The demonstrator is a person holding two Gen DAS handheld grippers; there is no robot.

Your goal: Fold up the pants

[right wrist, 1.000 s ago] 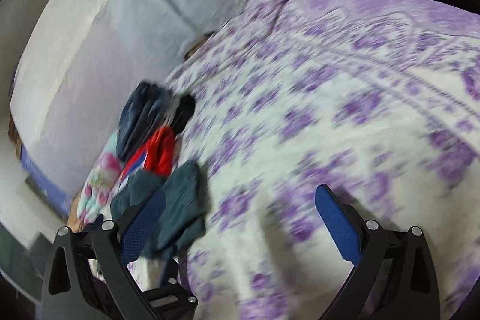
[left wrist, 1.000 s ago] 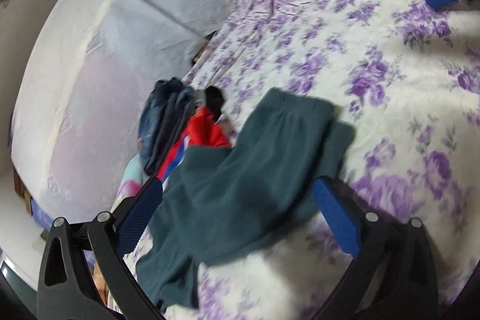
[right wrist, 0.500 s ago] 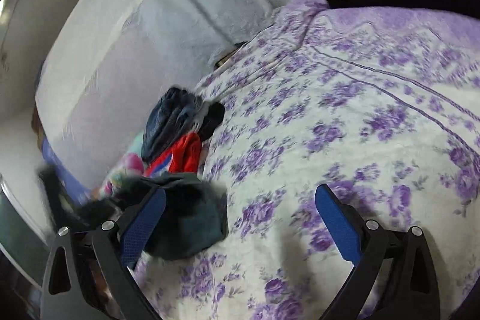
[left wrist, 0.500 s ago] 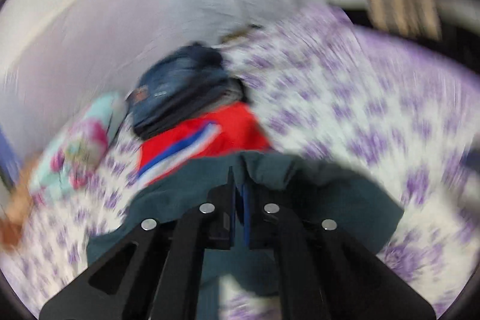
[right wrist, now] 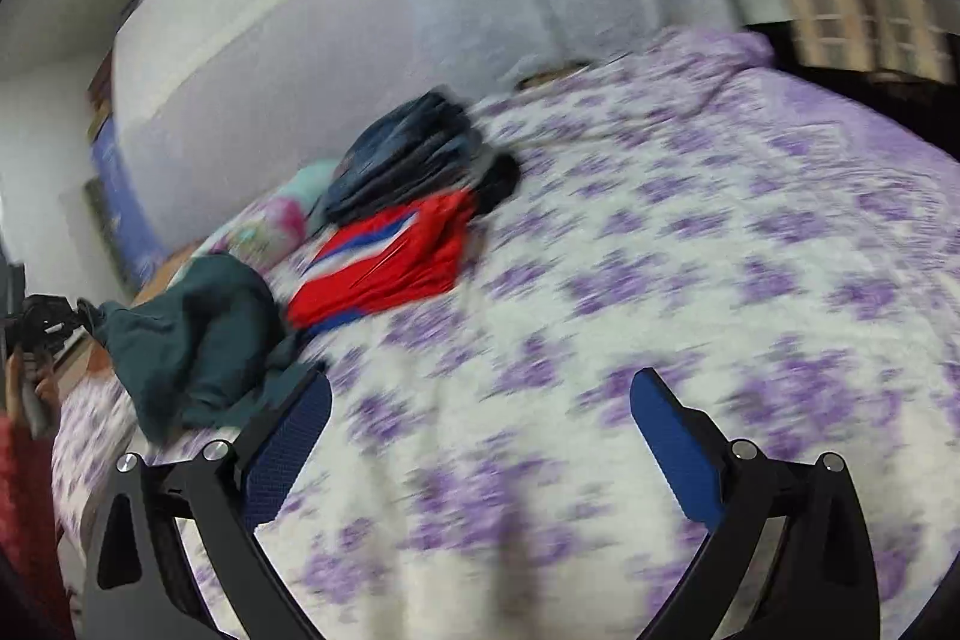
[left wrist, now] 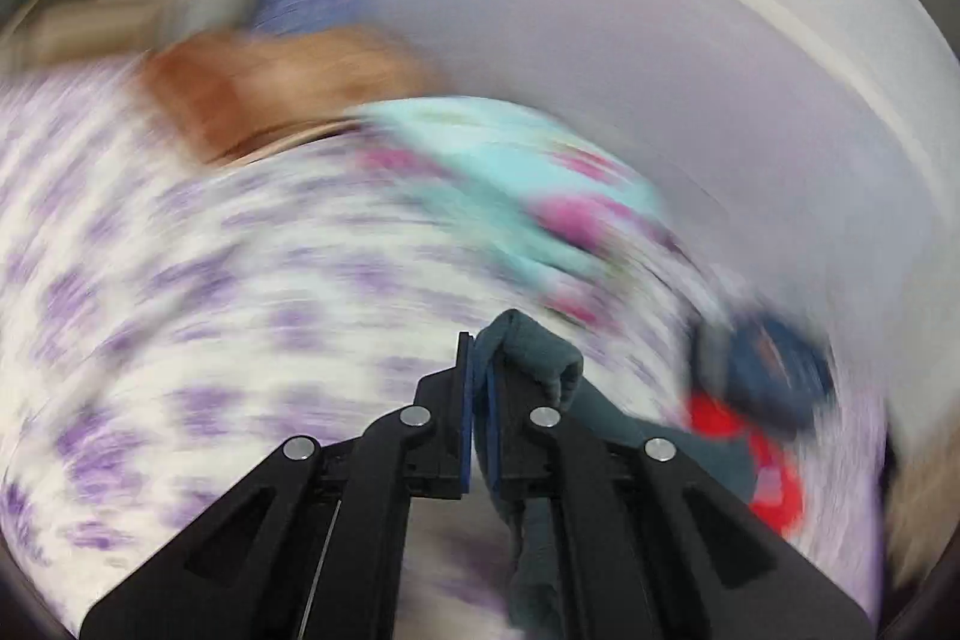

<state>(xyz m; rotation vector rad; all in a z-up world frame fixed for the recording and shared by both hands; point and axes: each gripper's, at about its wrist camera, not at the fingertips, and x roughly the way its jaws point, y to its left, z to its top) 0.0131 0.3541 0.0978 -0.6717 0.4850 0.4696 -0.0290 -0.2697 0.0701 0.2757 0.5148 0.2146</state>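
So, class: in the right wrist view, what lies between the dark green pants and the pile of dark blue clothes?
A red garment with blue and white stripes lies between the green pants and the blue clothes on the bedspread.

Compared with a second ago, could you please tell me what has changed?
The left claw has shut on the teal pants and dragged them off their spread toward the bed's edge. The right claw stayed open and empty; the red garment and jeans kept their places.

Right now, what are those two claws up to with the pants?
Left claw shut on teal pants. Right claw open, empty, over the bedspread. Red garment and dark clothes pile close beside pants.
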